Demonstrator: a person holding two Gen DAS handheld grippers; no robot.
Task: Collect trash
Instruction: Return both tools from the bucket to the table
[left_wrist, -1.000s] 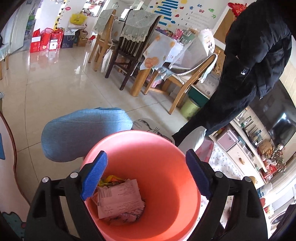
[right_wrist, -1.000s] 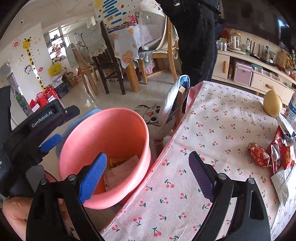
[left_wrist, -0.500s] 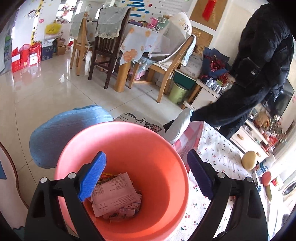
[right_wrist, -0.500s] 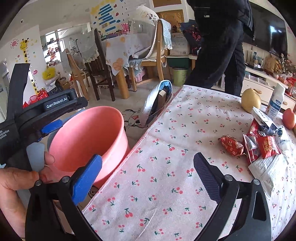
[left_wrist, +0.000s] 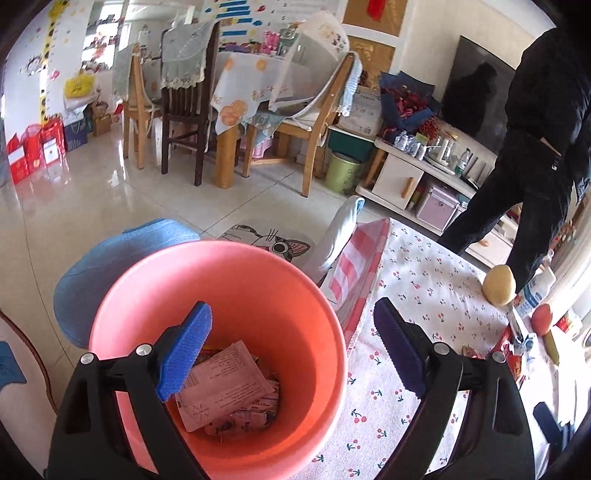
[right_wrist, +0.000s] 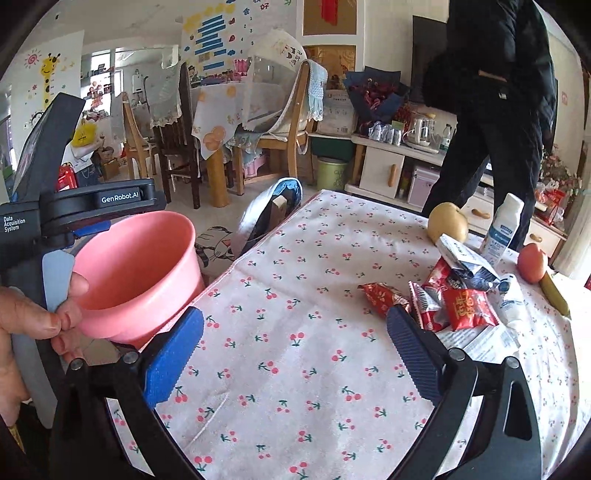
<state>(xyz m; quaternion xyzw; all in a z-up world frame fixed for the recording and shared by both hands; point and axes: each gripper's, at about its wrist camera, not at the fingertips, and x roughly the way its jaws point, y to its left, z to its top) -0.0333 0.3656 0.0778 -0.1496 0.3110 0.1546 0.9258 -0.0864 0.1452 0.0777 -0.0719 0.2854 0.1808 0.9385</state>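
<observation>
A pink bin (left_wrist: 236, 280) stands beside the table's left edge, with paper scraps and wrappers (left_wrist: 225, 391) in its bottom. My left gripper (left_wrist: 291, 350) is open and empty, hovering over the bin's mouth. The bin also shows in the right wrist view (right_wrist: 140, 266), left of the table. My right gripper (right_wrist: 295, 354) is open and empty above the cherry-print tablecloth (right_wrist: 295, 280). Red snack wrappers (right_wrist: 436, 299), a silver-blue packet (right_wrist: 461, 262) and white paper (right_wrist: 487, 339) lie on the table to the right of it.
A yellow pear (right_wrist: 447, 221), a white bottle (right_wrist: 504, 229), a red apple (right_wrist: 532, 262) and a small white tube (right_wrist: 511, 302) sit at the far right of the table. A person in black (right_wrist: 491, 110) stands behind it. A blue stool (left_wrist: 107, 266) stands behind the bin.
Both grippers have swung right, from the bin toward the table. The right wrist view now takes in the wrappers and fruit. Both stay open.
</observation>
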